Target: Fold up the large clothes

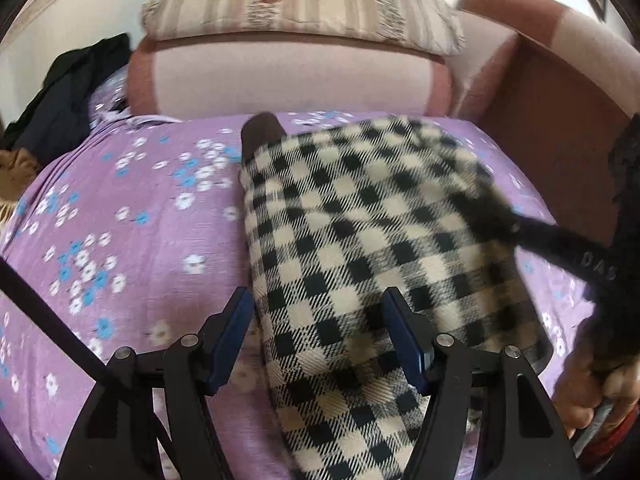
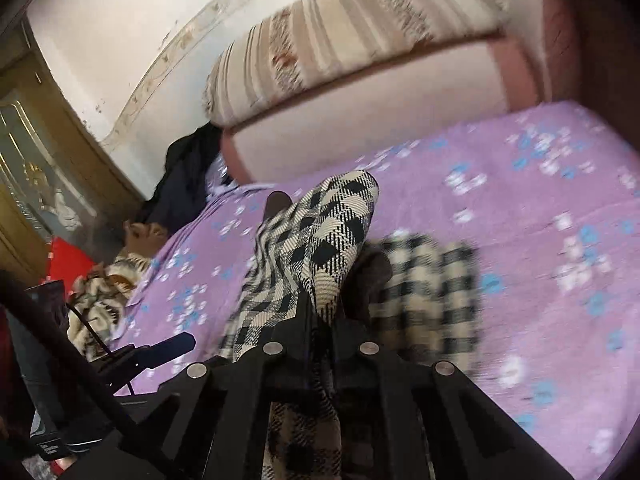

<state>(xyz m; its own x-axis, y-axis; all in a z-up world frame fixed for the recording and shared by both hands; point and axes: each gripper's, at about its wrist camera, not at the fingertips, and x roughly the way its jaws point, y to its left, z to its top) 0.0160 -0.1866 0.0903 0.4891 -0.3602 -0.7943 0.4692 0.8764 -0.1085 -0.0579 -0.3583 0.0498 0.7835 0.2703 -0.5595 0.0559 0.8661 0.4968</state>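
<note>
The checked garment (image 1: 360, 240), a black-and-cream plaid piece with a dark brown lining showing at its far end, lies on the bed's purple floral sheet (image 1: 120, 220). In the left wrist view it fills the centre and lower middle of the frame, its long axis running from the bottom edge up toward the pink sofa back (image 1: 288, 80) at the top.

The left gripper (image 1: 318, 336) is released, its blue-padded fingers (image 1: 236, 332) spread wide. The cloth runs between and under them, but they do not pinch it; whether the pads rest on the fabric is hard to say.

The right gripper (image 2: 320, 316) is clenched on a bunched edge of the garment, and in the right wrist view the fabric rises from the closed fingers toward the middle of the frame in a tall fold. To the right of that fold, more of the garment lies blurred on the sheet.

The lifted edge is in the right gripper, so the fold seems to turn on that side crossing over the garment's long axis while the left gripper, nearer the flat part, steadies it.

A dark pile of clothes (image 1: 68, 100) sits at the upper left.
</note>
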